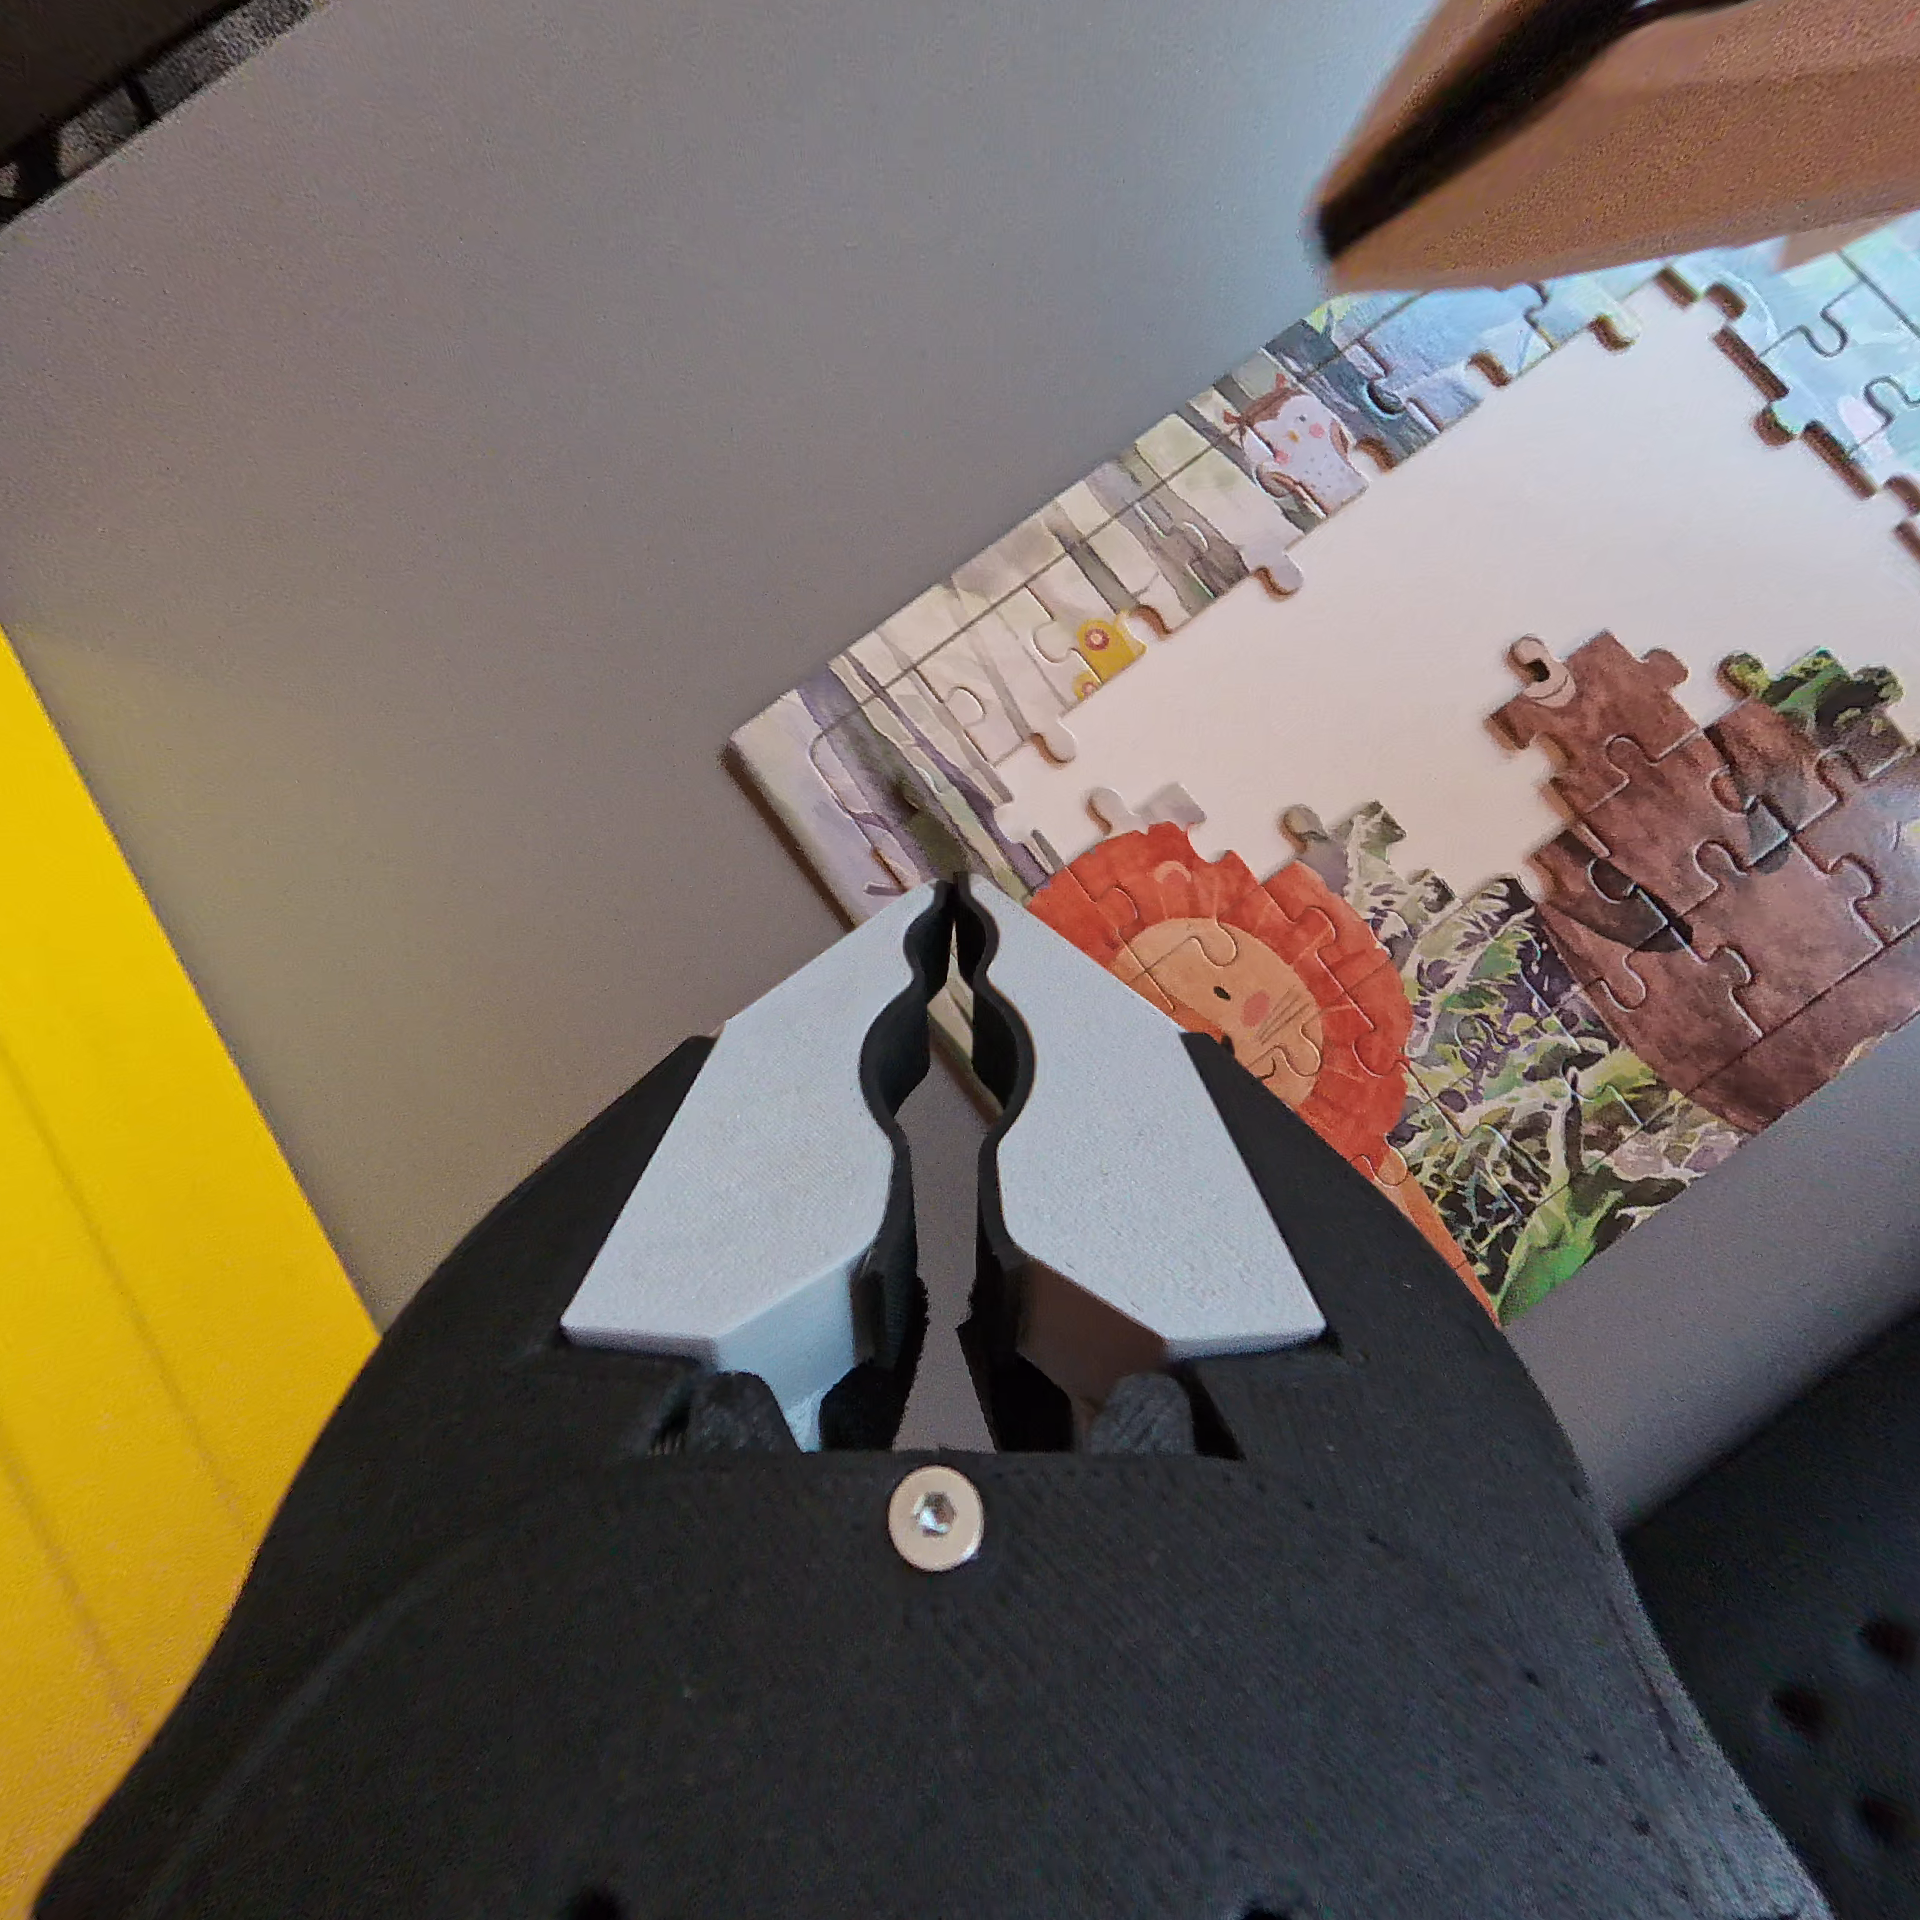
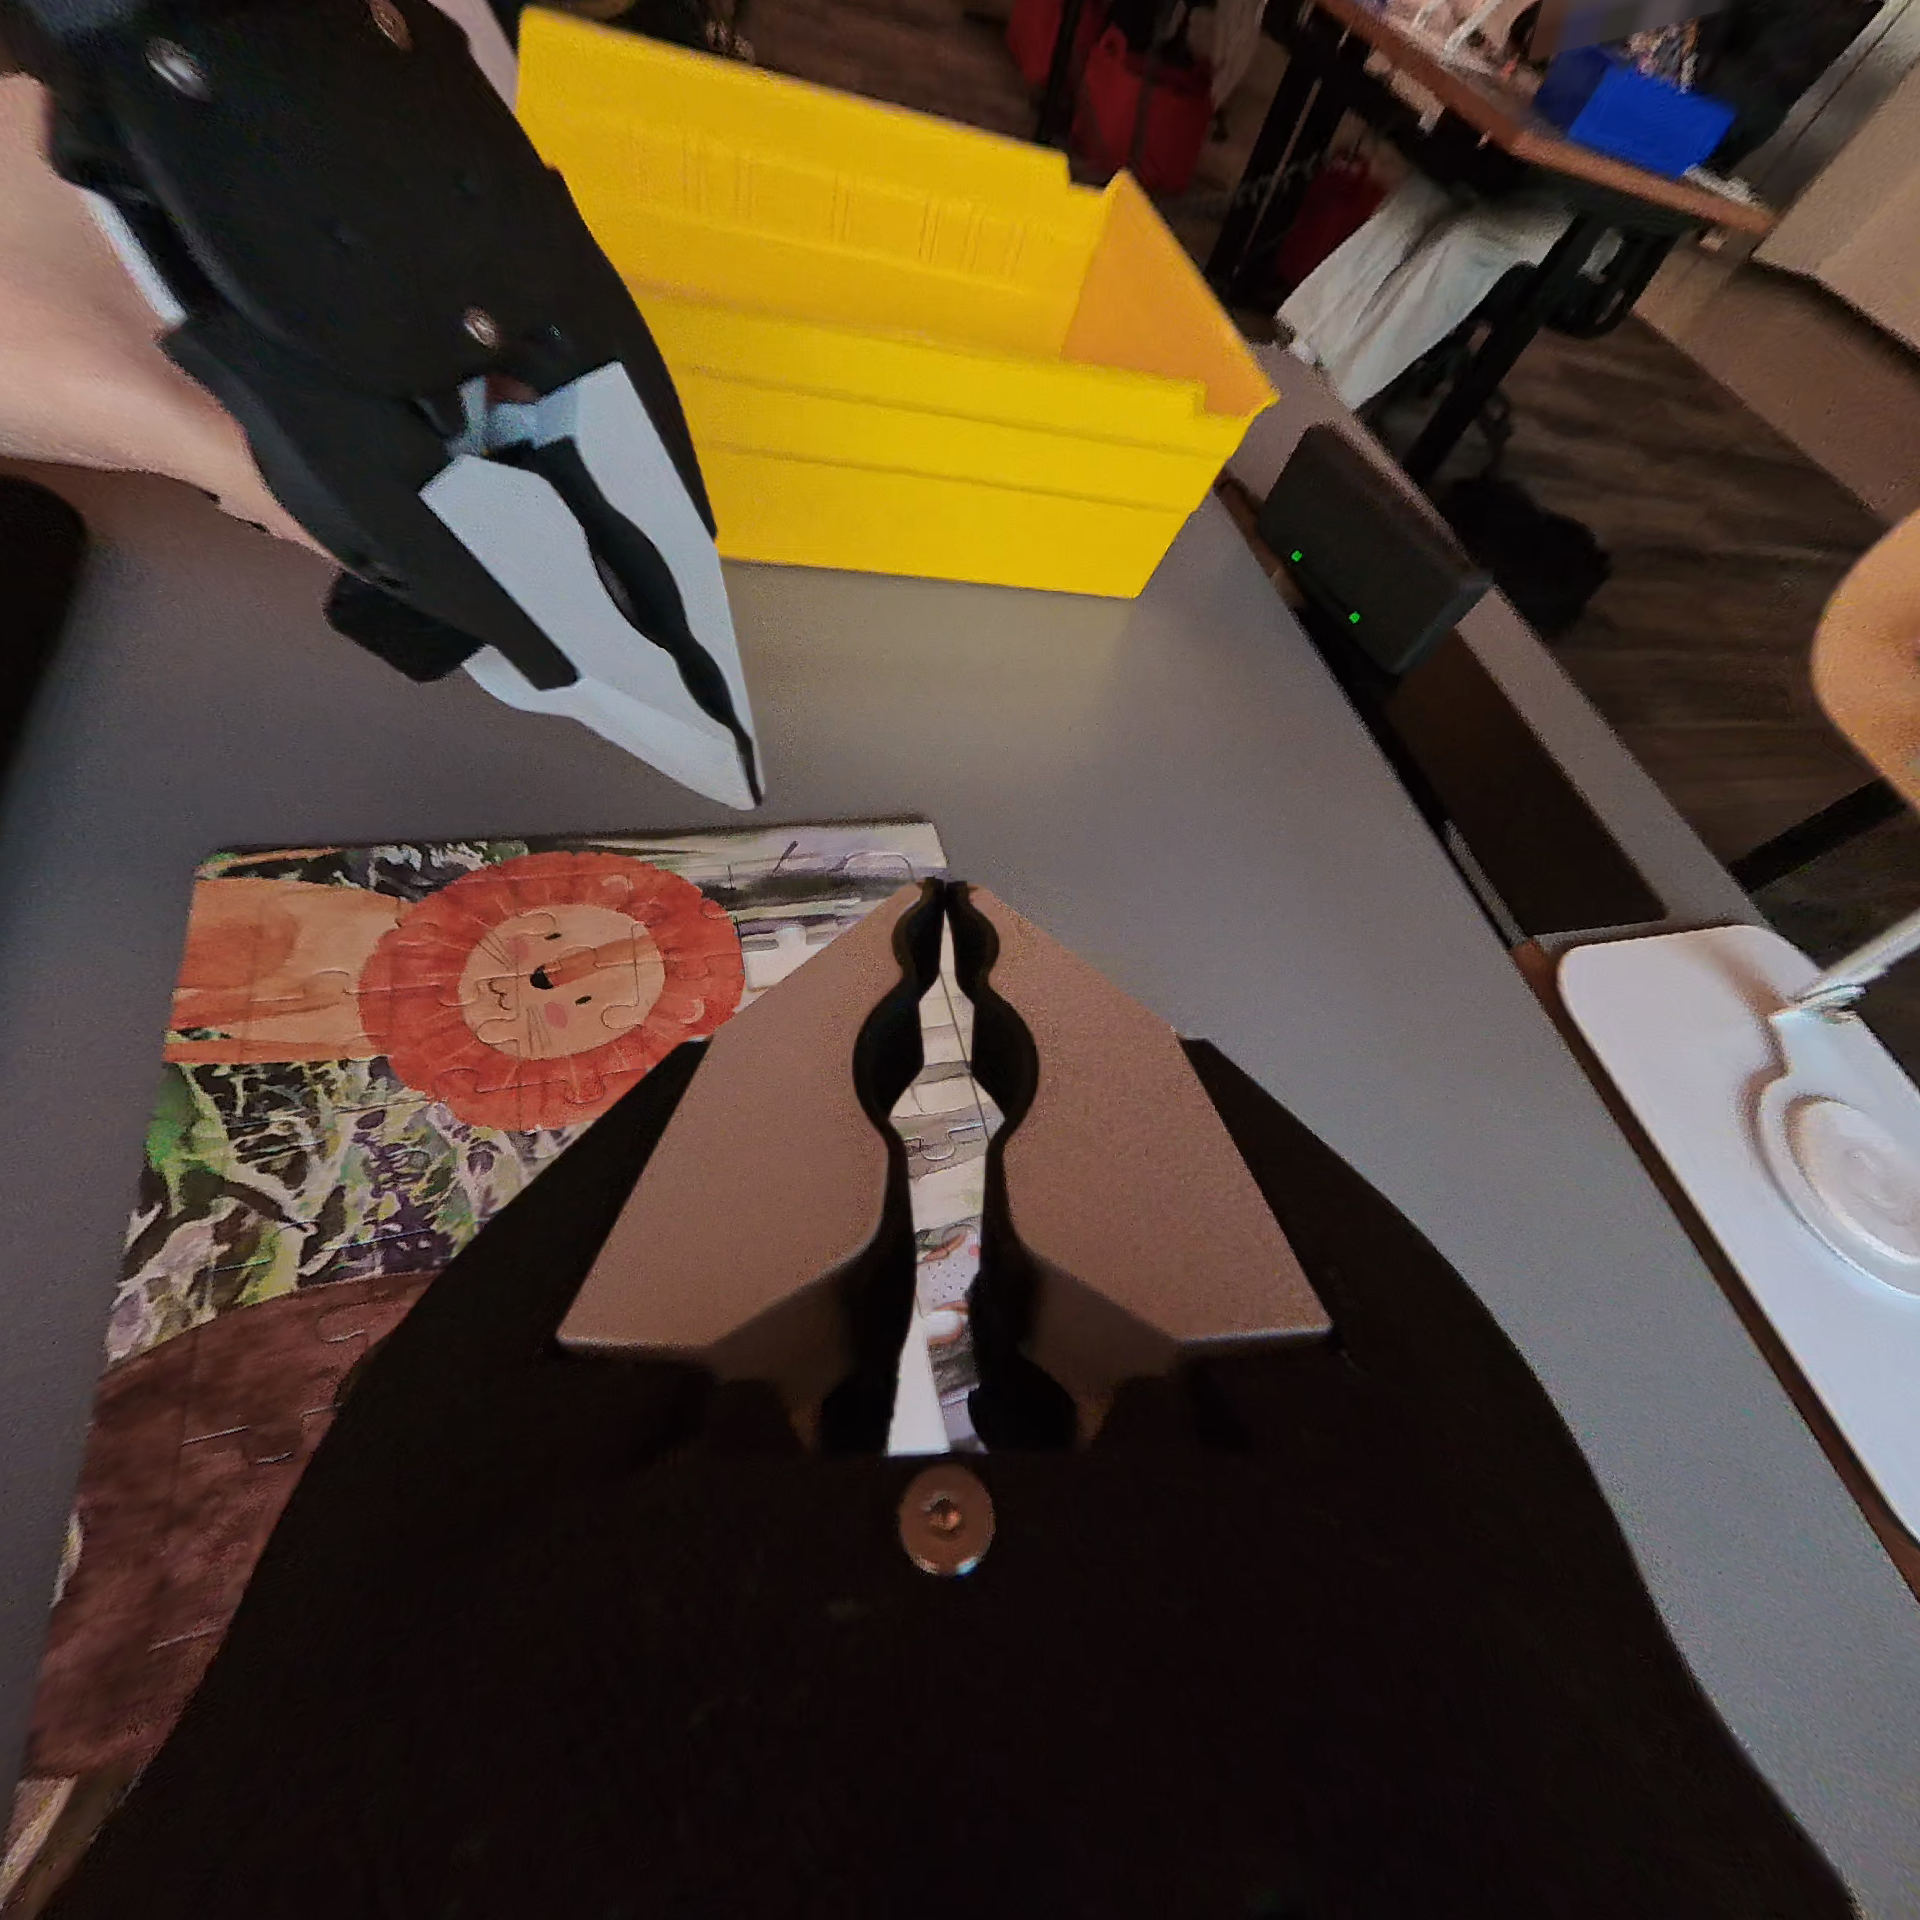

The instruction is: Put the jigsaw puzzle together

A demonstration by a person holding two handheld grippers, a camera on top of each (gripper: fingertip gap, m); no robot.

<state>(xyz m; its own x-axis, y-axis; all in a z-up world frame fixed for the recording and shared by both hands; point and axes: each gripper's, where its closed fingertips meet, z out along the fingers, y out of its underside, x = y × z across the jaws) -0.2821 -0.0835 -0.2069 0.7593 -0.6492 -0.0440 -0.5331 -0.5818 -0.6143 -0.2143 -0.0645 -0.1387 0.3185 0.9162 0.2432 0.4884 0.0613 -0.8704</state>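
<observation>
A partly assembled jigsaw puzzle (image 1: 1247, 997) lies on the grey table (image 1: 520, 520). It has a lion, foliage and a brown trunk, and a bare white middle (image 1: 1403, 623) with no pieces in it. It also shows in the right wrist view (image 2: 551, 987). My left gripper (image 1: 954, 883) is shut, its tips over the puzzle's corner beside the lion. In the right wrist view it (image 2: 750, 779) hovers just beyond the puzzle's far edge. My right gripper (image 2: 943, 883) is shut above the puzzle's far right corner. One of its brown fingers (image 1: 1621, 145) shows at the top right of the left wrist view.
A yellow bin (image 2: 935, 364) stands on the table behind the puzzle and shows at the left edge of the left wrist view (image 1: 125, 1143). A black device with green lights (image 2: 1371, 561) sits at the table's right edge. A white tray with a round disc (image 2: 1766, 1122) lies to the right. Across from one pair of fingers to the other is roughly 10 centimeters.
</observation>
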